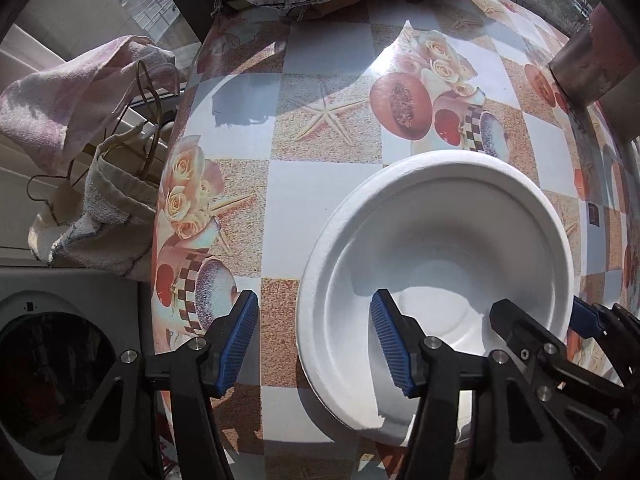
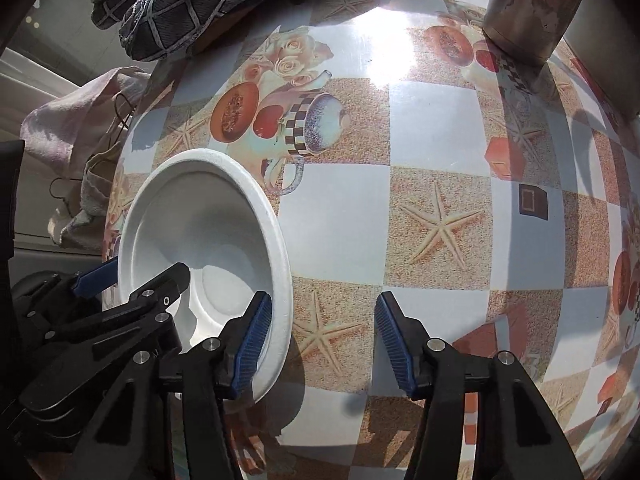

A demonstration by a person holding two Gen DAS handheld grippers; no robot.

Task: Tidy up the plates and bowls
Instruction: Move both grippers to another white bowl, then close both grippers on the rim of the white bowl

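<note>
Both grippers, left [image 1: 316, 344] and right [image 2: 320, 346], straddle opposite rims of a light, flimsy white bowl [image 1: 436, 264], jaws apart, unclamped.

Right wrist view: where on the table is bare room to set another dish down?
The widest bare stretch lies right of the white bowl, running across the tablecloth toward the metal can. Crowded: the far edge under the checked cloth, and the bowl's rim, straddled by the left gripper and right gripper.
</note>
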